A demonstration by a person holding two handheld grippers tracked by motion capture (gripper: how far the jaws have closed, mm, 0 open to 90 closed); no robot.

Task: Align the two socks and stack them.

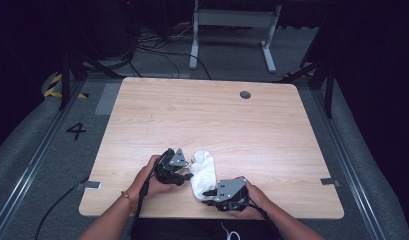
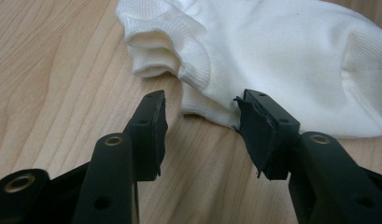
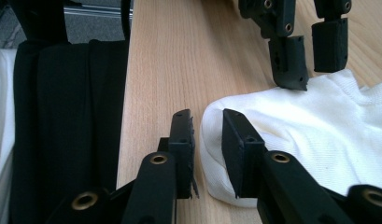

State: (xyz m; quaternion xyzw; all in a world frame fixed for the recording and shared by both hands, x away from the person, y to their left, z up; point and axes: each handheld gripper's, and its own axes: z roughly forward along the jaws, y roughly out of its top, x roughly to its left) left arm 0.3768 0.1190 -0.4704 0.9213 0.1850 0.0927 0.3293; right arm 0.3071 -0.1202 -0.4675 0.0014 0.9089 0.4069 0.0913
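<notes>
Near the front edge of the tabletop [image 1: 142, 105], a little left of its middle, we are seeing a white sock [image 1: 202, 172] lying flat between our two grippers. Our left gripper [image 2: 200, 126] is pointing at the sock's cuff with its jaws spread; the cuff's edge is lying just ahead of the fingers, touching neither pad. Our right gripper [image 3: 207, 140] is sitting at the sock's other end with its jaws parted, the rounded fabric end bulging into the gap between them, unpinched.
</notes>
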